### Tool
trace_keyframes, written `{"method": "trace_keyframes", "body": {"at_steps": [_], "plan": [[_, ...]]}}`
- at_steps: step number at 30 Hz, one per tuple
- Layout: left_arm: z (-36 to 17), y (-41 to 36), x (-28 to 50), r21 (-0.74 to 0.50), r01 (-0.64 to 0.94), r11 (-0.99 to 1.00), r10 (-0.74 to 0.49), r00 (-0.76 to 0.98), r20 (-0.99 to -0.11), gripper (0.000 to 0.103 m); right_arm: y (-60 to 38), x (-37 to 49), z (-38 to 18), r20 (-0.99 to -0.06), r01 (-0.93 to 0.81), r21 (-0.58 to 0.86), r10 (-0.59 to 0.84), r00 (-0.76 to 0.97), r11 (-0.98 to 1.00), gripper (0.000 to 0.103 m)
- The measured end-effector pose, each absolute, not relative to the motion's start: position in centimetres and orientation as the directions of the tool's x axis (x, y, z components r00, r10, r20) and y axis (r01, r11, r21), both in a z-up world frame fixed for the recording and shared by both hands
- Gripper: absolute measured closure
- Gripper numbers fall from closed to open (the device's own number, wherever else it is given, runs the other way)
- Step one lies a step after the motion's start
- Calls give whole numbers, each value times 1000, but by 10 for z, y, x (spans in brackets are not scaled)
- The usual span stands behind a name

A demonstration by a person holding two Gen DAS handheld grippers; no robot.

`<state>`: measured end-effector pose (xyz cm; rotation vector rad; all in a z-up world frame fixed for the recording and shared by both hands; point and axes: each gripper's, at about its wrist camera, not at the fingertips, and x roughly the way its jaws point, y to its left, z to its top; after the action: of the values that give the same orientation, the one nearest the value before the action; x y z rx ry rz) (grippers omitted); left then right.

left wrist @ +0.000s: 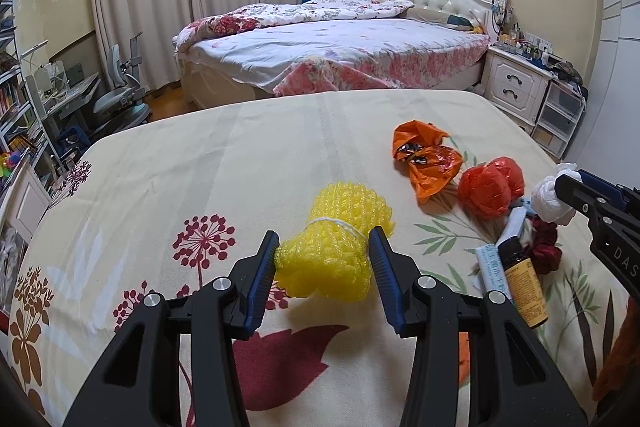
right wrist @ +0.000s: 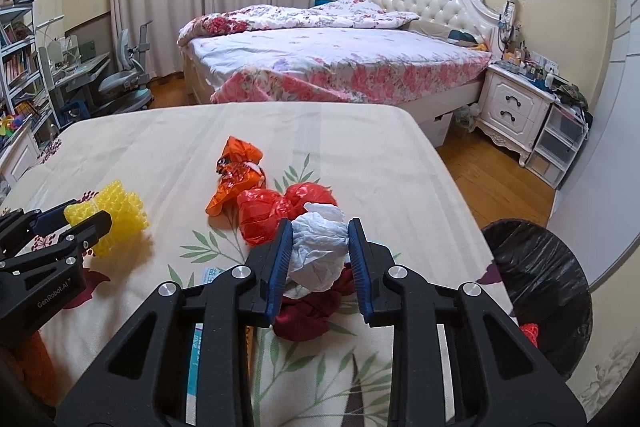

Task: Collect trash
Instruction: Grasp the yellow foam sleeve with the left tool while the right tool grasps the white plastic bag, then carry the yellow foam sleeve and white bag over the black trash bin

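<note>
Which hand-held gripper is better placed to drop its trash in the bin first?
Right. The right hand-held gripper grips the white tissue wad, and the black-lined bin sits just beside it on its side.

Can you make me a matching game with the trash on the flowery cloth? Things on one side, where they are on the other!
Things:
1. yellow foam net
2. white crumpled paper
3. brown bottle
4. bin with black bag

Places:
A. lying on the cloth beside a dark red scrunchie
B. between the pads of the left hand-held gripper
C. off the cloth's edge, lower down
D. between the pads of the right hand-held gripper

Pairs: 1-B, 2-D, 3-A, 4-C
</note>
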<state>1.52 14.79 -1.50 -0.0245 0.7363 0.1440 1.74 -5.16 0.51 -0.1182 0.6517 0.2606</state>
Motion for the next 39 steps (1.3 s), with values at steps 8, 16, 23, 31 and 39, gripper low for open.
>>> {"method": "trace_keyframes", "body": {"at_steps": [8, 16, 23, 31, 39], "plan": [[-1, 115, 11, 16, -79, 997, 71, 763, -642, 56, -92, 12, 13, -598, -198, -30, 141, 789, 980, 75], [6, 58, 16, 3, 42, 999, -31, 782, -622, 56, -152, 7, 16, -582, -74, -32, 42, 812, 997, 75], [10, 0, 30, -11, 163, 987, -136, 781, -610, 56, -210, 8, 13, -579, 44, -19, -46, 814, 999, 75], [8, -63, 53, 19, 259, 966, -196, 777, -598, 56, -256, 13, 1, -585, 132, -2, -109, 804, 991, 75], [-1, -102, 74, 43, 307, 951, -218, 761, -611, 56, -285, 23, -9, -595, 193, 8, -151, 790, 981, 75]]}}
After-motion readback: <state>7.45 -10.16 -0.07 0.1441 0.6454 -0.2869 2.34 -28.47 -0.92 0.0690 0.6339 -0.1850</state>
